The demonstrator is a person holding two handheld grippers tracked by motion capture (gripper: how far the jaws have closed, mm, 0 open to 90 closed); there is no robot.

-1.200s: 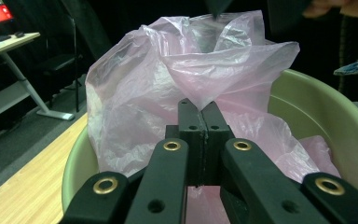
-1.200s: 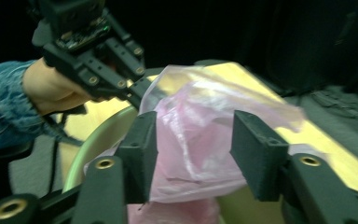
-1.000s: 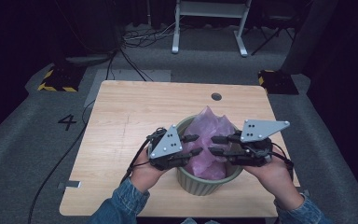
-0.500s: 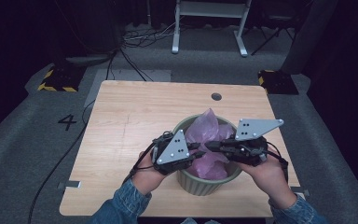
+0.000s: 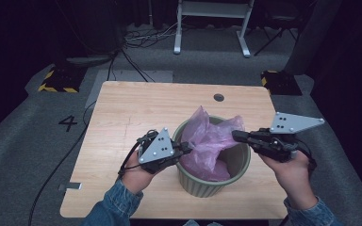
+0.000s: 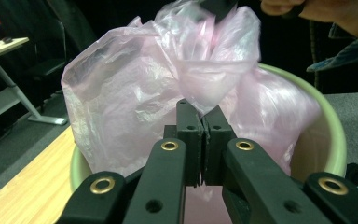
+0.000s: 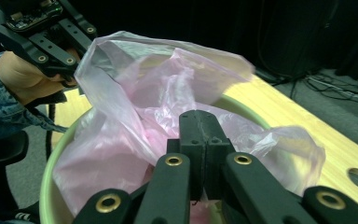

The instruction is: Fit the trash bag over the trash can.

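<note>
A pale green bin (image 5: pixel 215 189) stands on the wooden table (image 5: pixel 132 108), with a thin pink plastic bag (image 5: pixel 207 141) bunched inside and rising above its rim. My left gripper (image 5: pixel 187 148) is at the bin's left rim. Its jaws have just been closing and now pinch a fold of the pink bag (image 6: pixel 135 107). My right gripper (image 5: pixel 236 135) hovers over the right rim, shut on the bag's other edge (image 7: pixel 168 93). The film is stretched between the two. In the right gripper view the bin's rim (image 7: pixel 46 186) curves at the left.
A round cable hole (image 5: pixel 218 97) sits in the table behind the bin. A white desk frame (image 5: pixel 212 28) and loose cables (image 5: pixel 141 37) lie on the floor beyond. Yellow-black blocks (image 5: pixel 56 82) flank the table's far corners.
Both grippers have closed on the bag and drawn apart from the bin's middle toward its left and right rims, spreading the pink film between them.
</note>
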